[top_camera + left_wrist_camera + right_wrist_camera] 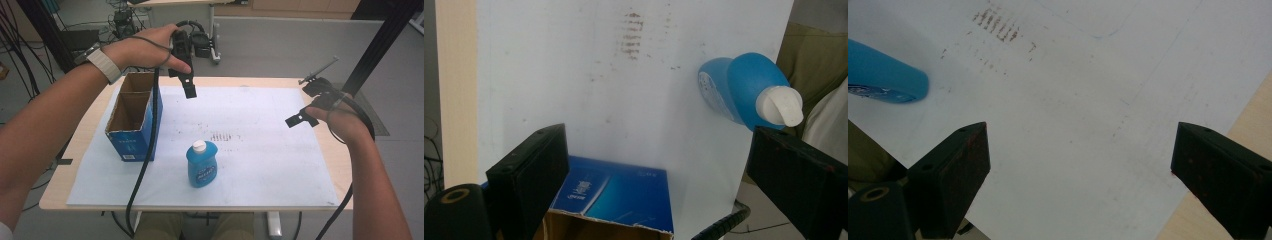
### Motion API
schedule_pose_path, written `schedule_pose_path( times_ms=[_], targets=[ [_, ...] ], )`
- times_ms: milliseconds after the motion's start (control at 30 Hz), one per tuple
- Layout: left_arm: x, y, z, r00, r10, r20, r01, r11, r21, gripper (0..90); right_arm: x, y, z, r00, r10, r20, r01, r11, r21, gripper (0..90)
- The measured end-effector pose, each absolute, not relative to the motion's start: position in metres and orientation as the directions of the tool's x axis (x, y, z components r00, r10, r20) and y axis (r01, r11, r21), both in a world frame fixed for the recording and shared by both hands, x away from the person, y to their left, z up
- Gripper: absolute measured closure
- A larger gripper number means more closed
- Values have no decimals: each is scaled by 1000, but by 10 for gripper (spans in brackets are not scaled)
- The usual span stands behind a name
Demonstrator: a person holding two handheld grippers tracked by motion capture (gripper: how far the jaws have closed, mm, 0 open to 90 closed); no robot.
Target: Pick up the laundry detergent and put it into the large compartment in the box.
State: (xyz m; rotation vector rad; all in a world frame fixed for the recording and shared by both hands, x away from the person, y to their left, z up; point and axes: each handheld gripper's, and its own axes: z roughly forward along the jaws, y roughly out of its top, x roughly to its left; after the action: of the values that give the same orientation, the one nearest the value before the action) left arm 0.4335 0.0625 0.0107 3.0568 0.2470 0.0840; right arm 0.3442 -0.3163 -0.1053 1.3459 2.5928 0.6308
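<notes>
Both grippers raised over table (90, 145), nothing held.

White sheet (260, 150) across tabletop. Open cardboard box (132, 117) with blue sides at left end of sheet. Blue bottle (201, 164) with white cap upright near front edge, just right of box, apart from it. Left gripper (189, 89) above box's far corner, jaws spread, empty. Right gripper (300, 119) at sheet's right edge, jaws spread wide, empty.
</notes>
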Motion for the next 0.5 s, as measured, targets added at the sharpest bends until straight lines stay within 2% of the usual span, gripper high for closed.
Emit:
schedule_pose_path(
  times_ms=[233,500],
  targets=[
    [430,62,15,974,225,27,222,-972,81,58,344,-317,-105,-586,809,56,744,509,434,87],
    [425,64,22,951,309,4,307,-947,96,47,341,-319,-107,-584,810,59,745,505,436,87]
  ],
)
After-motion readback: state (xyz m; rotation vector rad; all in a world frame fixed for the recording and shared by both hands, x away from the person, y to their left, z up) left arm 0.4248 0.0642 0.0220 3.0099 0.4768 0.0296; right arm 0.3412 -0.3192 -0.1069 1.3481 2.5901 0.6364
